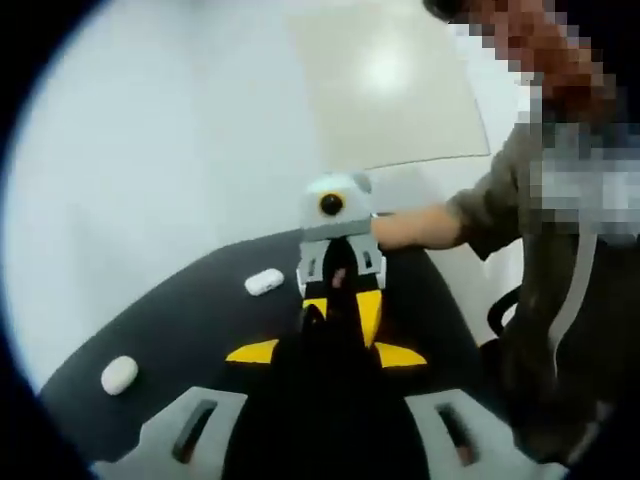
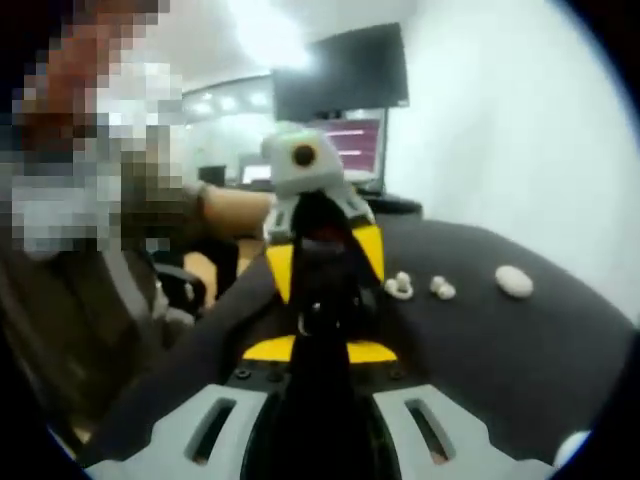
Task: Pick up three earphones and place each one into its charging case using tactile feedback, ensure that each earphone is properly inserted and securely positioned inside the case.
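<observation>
A: Left gripper view, near first. Go.
B: The left claw rises from the bottom, yellow tips spread to either side with black in between. I can't tell whether it's gripping anything; it's too dark there.
A: Next out?
B: The right claw faces it, tip to tip, over the dark tabletop. Its jaws look close together, but I can't tell if they're closed or holding anything.
A: Cases?
B: A nearer white case lies on the tabletop at lower left. A farther white case lies just left of the right claw. They're well apart, and both look closed.
A: Behind?
B: A person's hand is behind the right claw, with the sleeve and body at the right.
A: Right gripper view?
B: The right claw is at the bottom, yellow tips either side of a black middle, contents unreadable. The left claw points back at it, yellow jaws apart with something dark between.
A: Earphones?
B: Two white earphones lie loose on the tabletop right of the claws, near each other. A white case lies farther right. A white blob sits at the lower right edge, and I can't tell what it is.
A: Far?
B: A dark monitor is up top, with a lit screen below it.
</observation>
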